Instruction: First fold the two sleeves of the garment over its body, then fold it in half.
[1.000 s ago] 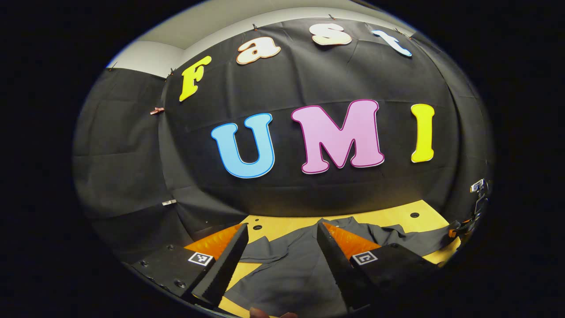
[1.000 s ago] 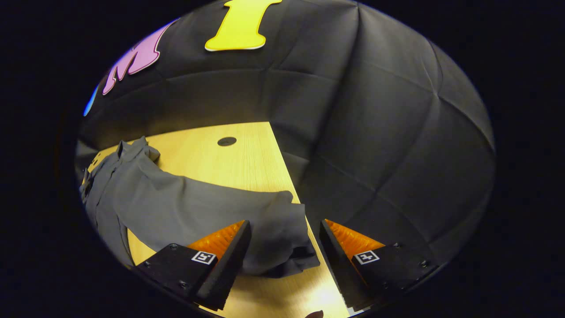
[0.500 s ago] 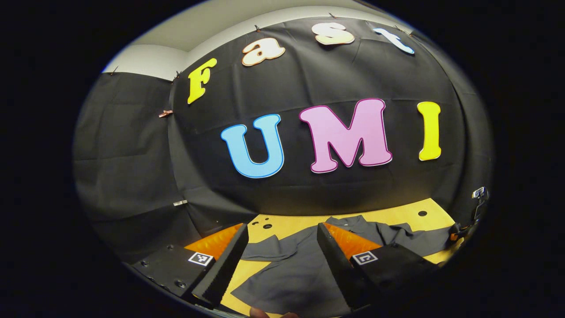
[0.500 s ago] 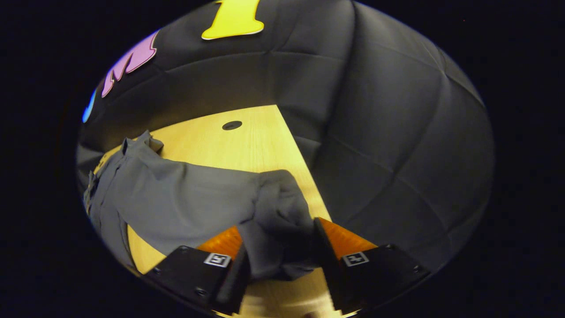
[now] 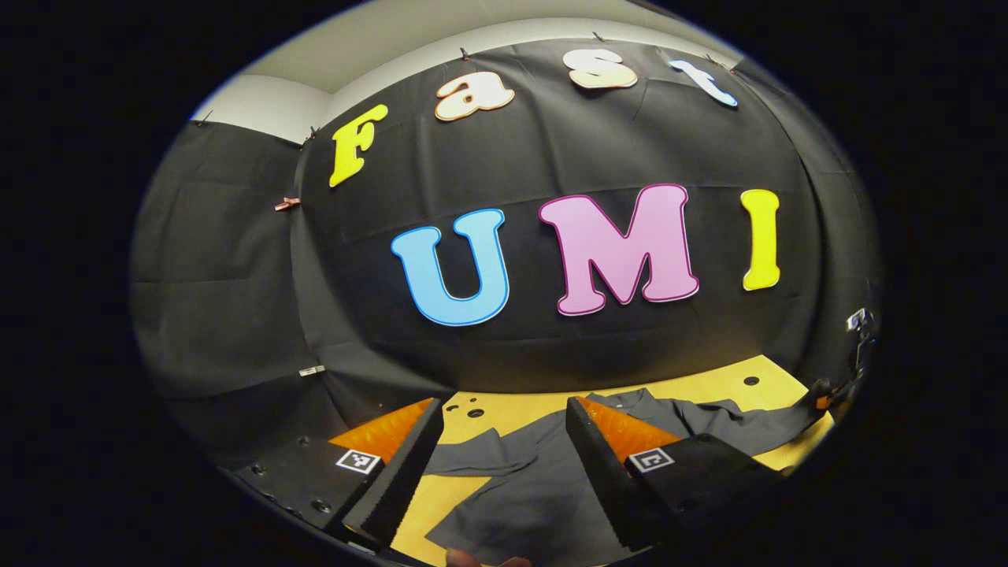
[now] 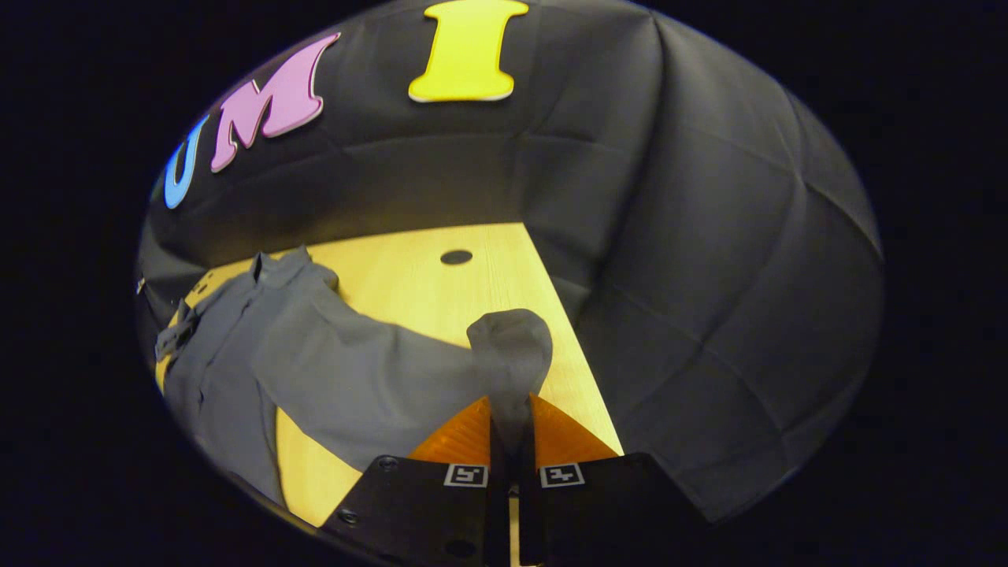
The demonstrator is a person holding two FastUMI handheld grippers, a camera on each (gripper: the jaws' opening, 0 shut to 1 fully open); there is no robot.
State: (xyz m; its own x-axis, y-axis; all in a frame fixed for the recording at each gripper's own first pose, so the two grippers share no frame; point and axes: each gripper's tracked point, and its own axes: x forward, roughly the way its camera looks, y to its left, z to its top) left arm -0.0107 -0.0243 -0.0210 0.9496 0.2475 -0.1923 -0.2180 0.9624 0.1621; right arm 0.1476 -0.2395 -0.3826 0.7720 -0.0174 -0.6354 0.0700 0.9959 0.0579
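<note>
A dark grey shirt (image 5: 535, 480) lies spread on a yellow wooden table (image 5: 709, 390). In the left gripper view my left gripper (image 5: 504, 449) hovers open above the shirt's body, with cloth showing between its black and orange fingers. In the right gripper view the shirt (image 6: 260, 346) lies at the left, and one long sleeve (image 6: 409, 378) runs toward me. My right gripper (image 6: 510, 429) is shut on the sleeve's end (image 6: 512, 350), which bunches up above the fingertips. The far edge of the other gripper (image 5: 823, 390) shows at the right rim of the left gripper view.
The table (image 6: 409, 283) has round holes (image 6: 455, 257) near its back edge and ends at the black cloth wall behind and to the right. More holes (image 5: 475, 412) sit at the back left. A bare strip of wood lies between sleeve and table edge.
My right gripper has gone from open around the sleeve's cuff to shut on it, and the cuff now stands bunched up. The left gripper has stayed open, drifting only slightly.
</note>
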